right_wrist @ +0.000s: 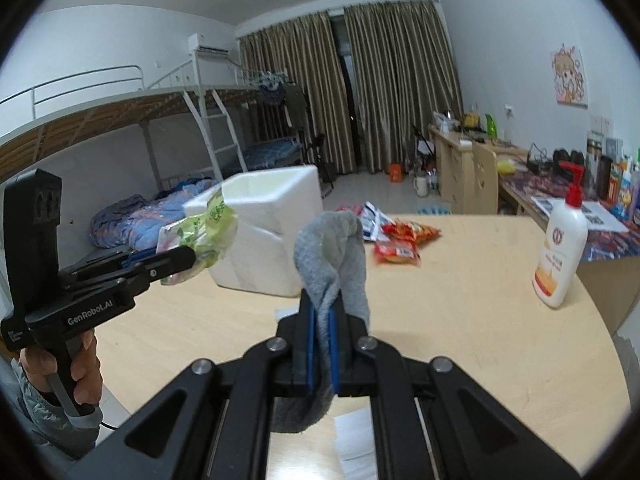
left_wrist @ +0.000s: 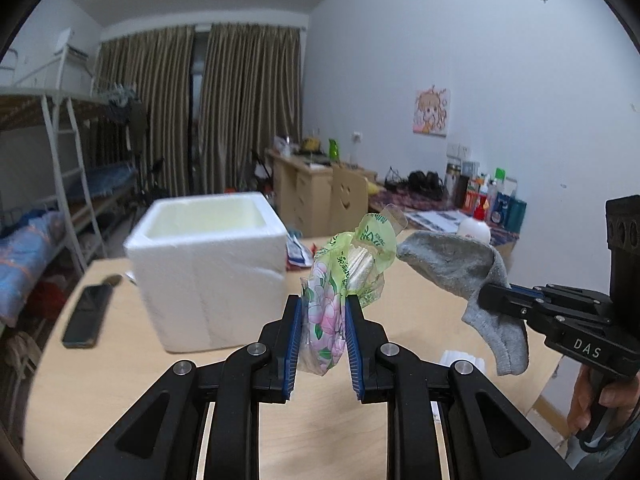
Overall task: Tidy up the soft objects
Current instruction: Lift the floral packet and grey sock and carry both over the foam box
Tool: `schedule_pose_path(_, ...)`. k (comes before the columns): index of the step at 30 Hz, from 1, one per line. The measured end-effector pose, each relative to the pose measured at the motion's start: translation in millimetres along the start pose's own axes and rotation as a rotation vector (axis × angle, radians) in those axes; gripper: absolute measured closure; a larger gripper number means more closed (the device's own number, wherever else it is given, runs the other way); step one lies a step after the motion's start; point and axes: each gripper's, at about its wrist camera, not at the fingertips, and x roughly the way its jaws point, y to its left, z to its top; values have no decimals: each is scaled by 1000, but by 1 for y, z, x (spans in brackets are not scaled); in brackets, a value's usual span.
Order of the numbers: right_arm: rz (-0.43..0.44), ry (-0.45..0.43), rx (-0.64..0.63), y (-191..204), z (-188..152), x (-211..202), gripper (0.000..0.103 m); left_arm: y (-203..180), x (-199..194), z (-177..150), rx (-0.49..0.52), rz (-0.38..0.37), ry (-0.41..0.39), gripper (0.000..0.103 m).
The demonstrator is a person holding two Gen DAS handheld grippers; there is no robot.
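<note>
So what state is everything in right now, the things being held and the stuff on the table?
Left gripper: shut on the tissue pack.
Tissue pack: held up off the table, crumpled.
Right gripper: shut on the grey sock.
Grey sock: lifted, drooping over.
Foam box: open-topped, upright on the table.
Lotion bottle: upright.
Phone: lying flat, screen dark.

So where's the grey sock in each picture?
Left wrist view: the grey sock hangs at the right, pinched in the right tongs.
Right wrist view: the sock stands in the middle, clamped in those tongs.
Shared landmark: the white foam box on the table.
</note>
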Motion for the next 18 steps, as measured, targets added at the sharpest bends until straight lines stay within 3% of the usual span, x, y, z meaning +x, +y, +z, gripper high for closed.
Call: schedule_pose_path(18,99,-148,-105,59,16,-32,94,18,-104,5,18,158,-155,80)
